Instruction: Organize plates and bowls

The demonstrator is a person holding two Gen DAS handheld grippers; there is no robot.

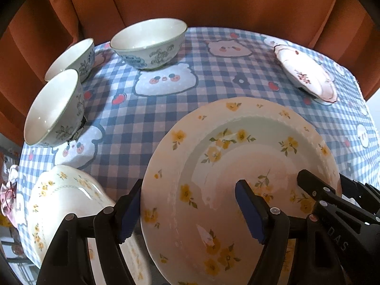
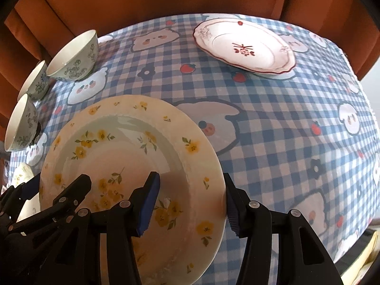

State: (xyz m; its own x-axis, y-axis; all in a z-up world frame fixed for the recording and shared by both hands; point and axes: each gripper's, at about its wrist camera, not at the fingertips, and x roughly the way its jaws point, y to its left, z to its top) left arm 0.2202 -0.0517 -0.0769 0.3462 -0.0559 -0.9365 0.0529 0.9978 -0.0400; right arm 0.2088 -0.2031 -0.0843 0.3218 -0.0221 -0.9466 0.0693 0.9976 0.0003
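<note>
A large cream plate with yellow flowers point(image 1: 239, 166) is held between both grippers above the table. My left gripper point(image 1: 187, 211) is shut on its left rim, one finger under and one over. My right gripper point(image 2: 190, 201) is shut on its right rim point(image 2: 209, 166); its fingers also show in the left wrist view point(image 1: 315, 190). Three white bowls with blue-green plant prints point(image 1: 149, 42) point(image 1: 71, 59) point(image 1: 54, 109) stand at the far left. A pink-rimmed plate with red flowers point(image 2: 244, 45) lies at the far right. A second yellow-flowered dish point(image 1: 64, 199) sits near left.
The table has a blue checked cloth with cartoon animals point(image 2: 285, 130). An orange upholstered sofa back point(image 1: 190, 0) rises behind the table's far edge. The cloth's right edge point(image 2: 365, 95) drops off. A pink item point(image 1: 9, 194) lies at the left edge.
</note>
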